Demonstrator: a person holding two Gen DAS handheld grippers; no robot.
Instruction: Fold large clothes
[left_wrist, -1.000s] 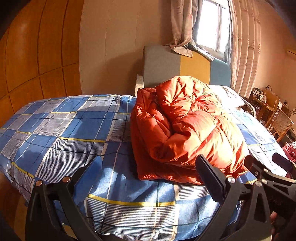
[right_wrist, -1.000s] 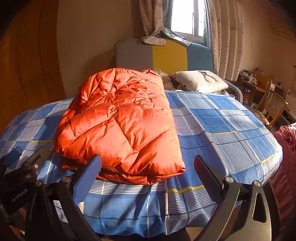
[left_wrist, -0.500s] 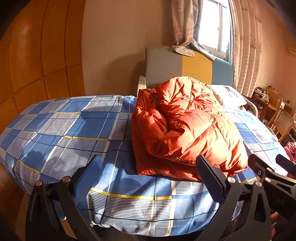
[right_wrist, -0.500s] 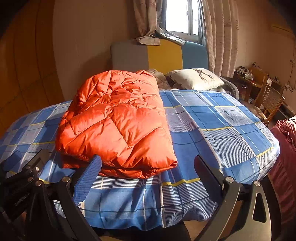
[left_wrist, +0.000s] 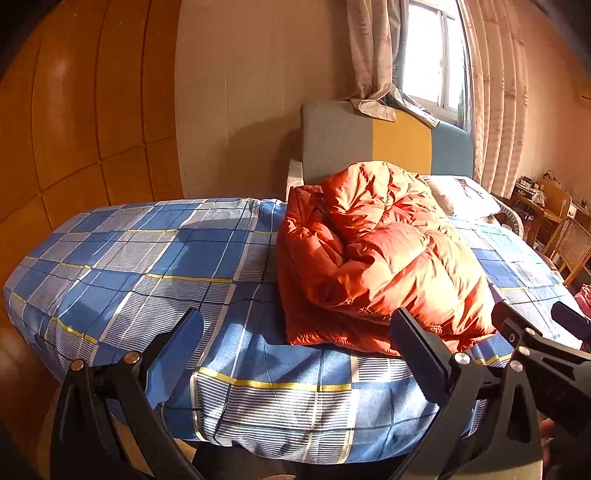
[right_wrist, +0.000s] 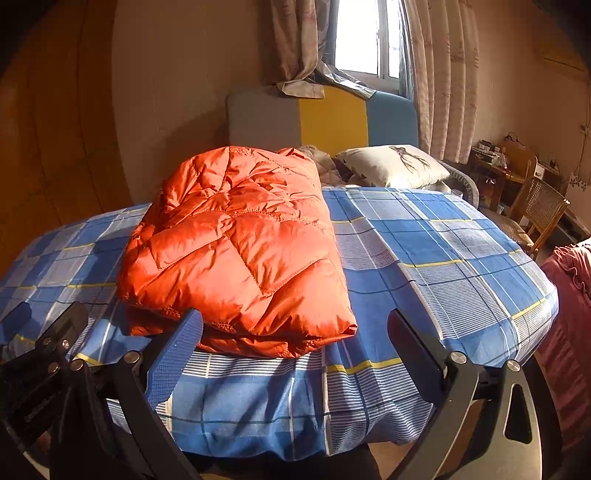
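Note:
An orange quilted down jacket lies folded into a thick bundle on a bed with a blue plaid sheet. My left gripper hovers open off the bed's near edge, left of and short of the jacket, holding nothing. My right gripper is also open and empty, held just before the jacket's near right corner. Each gripper shows at the other view's edge: the right gripper's body and the left gripper's body.
A grey, yellow and blue headboard stands behind the jacket, with a white pillow beside it. Curtains frame a bright window. A wooden chair and desk stand at right. Wood panelling lines the left wall.
Both grippers have drawn back and away from the bed, so the jacket and bed edge sit farther off. The jacket has not moved. Both stay open.

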